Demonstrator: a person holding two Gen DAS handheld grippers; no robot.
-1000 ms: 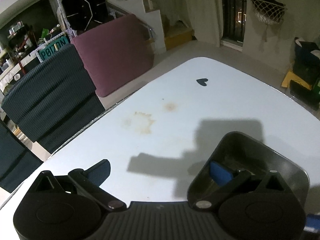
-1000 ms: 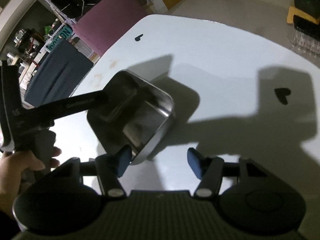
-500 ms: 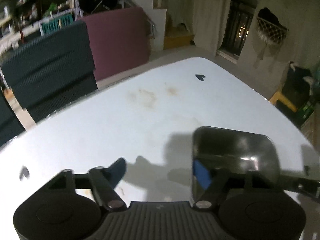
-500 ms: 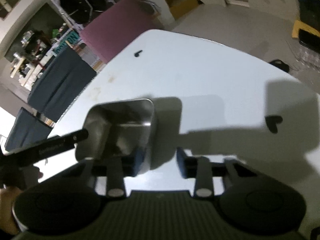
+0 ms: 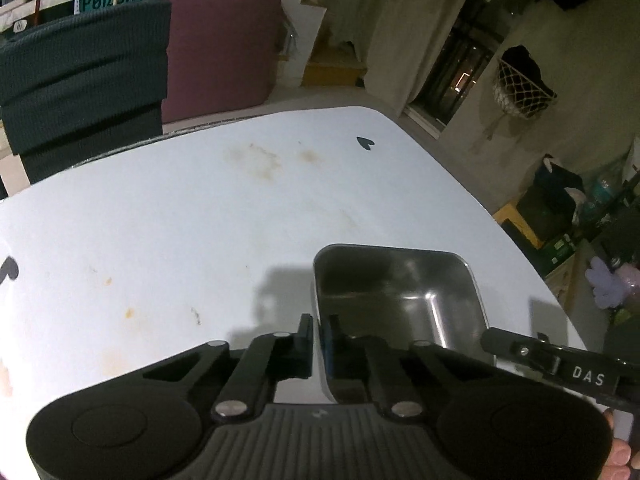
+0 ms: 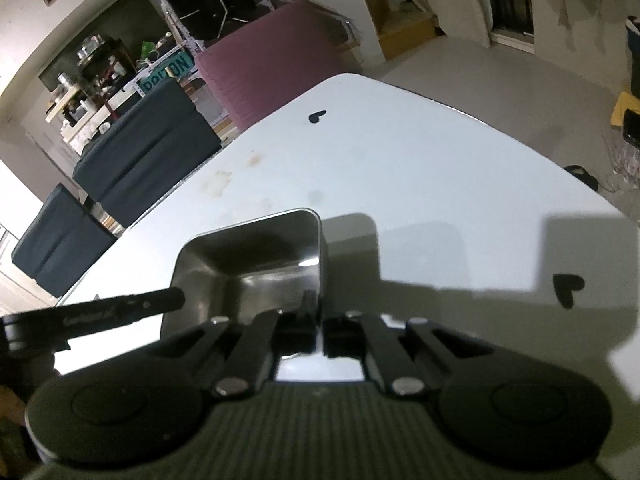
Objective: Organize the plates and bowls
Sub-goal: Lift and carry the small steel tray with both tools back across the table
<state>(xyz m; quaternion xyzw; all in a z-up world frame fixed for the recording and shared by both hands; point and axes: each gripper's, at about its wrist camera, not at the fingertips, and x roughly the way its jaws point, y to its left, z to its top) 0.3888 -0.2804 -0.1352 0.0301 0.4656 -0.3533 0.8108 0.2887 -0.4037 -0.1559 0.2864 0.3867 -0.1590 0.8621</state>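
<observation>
A square stainless-steel bowl [image 5: 400,296] sits on the white table [image 5: 180,216]. My left gripper [image 5: 318,340] is shut on the bowl's near left wall, one finger inside and one outside. In the right wrist view the same bowl [image 6: 256,264] shows, and my right gripper [image 6: 319,330] is shut on its near right wall. Part of the right gripper's arm crosses the left wrist view at lower right.
Black heart stickers [image 6: 568,288] mark the table, and brown stains [image 5: 256,160] lie toward the far side. Dark blue chair backs [image 6: 148,148] and a maroon cushion [image 5: 220,48] stand beyond the far table edge.
Both grippers were open around the bowl's walls and have closed on them. The bowl has settled level between them.
</observation>
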